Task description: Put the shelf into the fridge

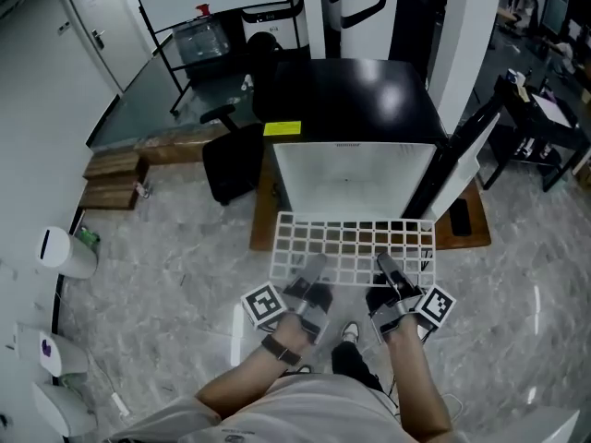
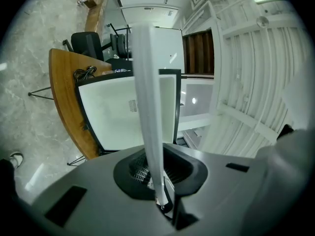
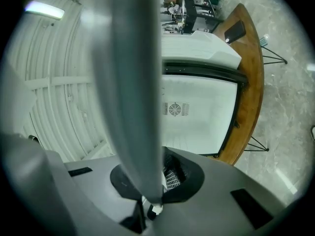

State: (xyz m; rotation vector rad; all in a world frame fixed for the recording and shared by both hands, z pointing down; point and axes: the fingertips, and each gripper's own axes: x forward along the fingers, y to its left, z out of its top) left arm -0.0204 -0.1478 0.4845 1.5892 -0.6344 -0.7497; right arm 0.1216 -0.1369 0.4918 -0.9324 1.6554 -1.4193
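Item, far left of the head view: a white bin (image 1: 65, 252) on the floor, and further in a black chair (image 1: 235, 160). Neither gripper view shows the bin. Item: your left hand-held gripper (image 1: 312, 270), marker cube (image 1: 263, 305) at its outer side, pinching the near edge of the shelf (image 1: 355, 245). The left gripper view confirms the hold: the jaws of the hand-held gripper (image 2: 161, 203) are pressed onto a white bar of the shelf (image 2: 147, 97), which rises straight up between them, with more of its bars fanning off to the right. Item: the shelf itself, a white grid, held roughly level in the air between you and the fridge (image 1: 369, 100), its far edge just in front of the fridge's open white interior. Only the head view gives this whole outline. Item: the fridge, black on top, standing on a wooden table (image 1: 471, 233). A yellow label (image 1: 282, 128) shows at its left top corner, and the door (image 1: 462, 169) is swung open to the right. Item: your right hand-held gripper (image 1: 386, 268), likewise clamped on the shelf's near edge. In the right gripper view the hand-held gripper (image 3: 152, 205) has its jaws closed on a broad pale bar of the shelf (image 3: 133, 82). That view alone shows a round fan vent (image 3: 174, 108) on the fridge's back wall. Item: a flat black slab (image 1: 459, 218) lying on the table beside the door.
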